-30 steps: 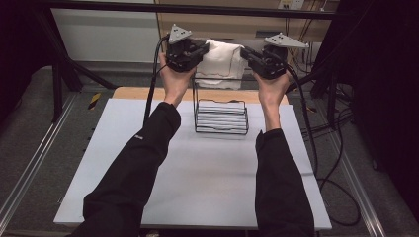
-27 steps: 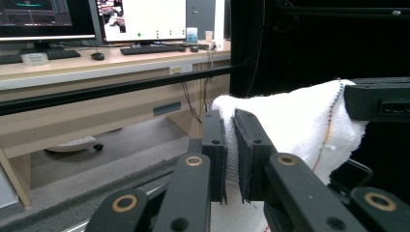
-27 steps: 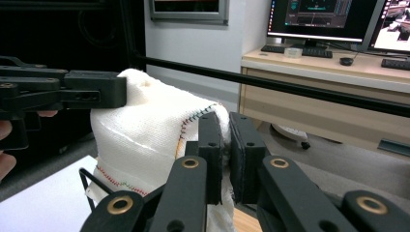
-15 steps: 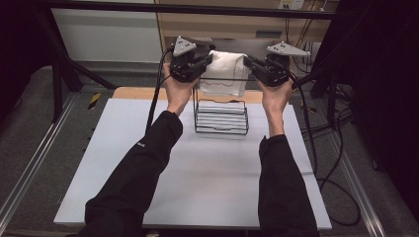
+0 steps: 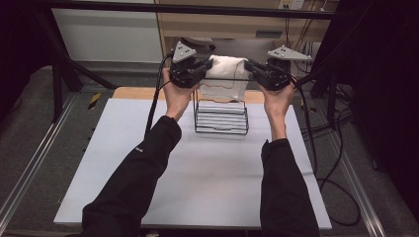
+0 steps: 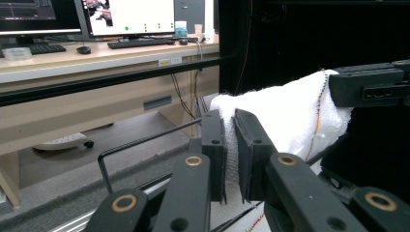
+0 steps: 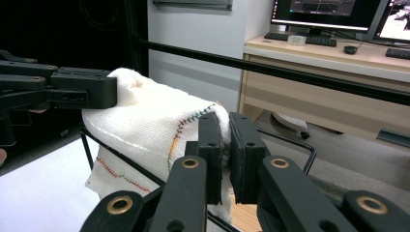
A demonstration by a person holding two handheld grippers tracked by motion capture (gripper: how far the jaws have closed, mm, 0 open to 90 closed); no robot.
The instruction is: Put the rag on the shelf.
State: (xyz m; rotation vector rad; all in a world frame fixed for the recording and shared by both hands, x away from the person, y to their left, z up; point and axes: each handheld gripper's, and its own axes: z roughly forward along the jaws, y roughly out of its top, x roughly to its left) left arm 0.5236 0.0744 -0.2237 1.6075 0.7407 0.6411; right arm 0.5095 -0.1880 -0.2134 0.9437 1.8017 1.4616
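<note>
A white cloth (image 5: 226, 75) with coloured stitching hangs stretched between my two grippers, above and just behind a black wire rack (image 5: 221, 117). My left gripper (image 5: 203, 65) is shut on the cloth's left end, and the fabric (image 6: 285, 111) shows pinched between its jaws. My right gripper (image 5: 250, 66) is shut on the right end, where the cloth (image 7: 154, 121) drapes over the rack's top wire (image 7: 116, 154). Both grippers are held up level with each other, jaws pointing inward.
The rack stands near the far edge of a white board (image 5: 188, 173) on the table. A black horizontal bar (image 5: 237, 10) runs across behind it. Cables (image 5: 326, 163) trail off at the right. A desk with monitors (image 6: 121, 14) stands beyond.
Both hands have risen and moved away from me, carrying the stretched cloth up and over the back of the rack.
</note>
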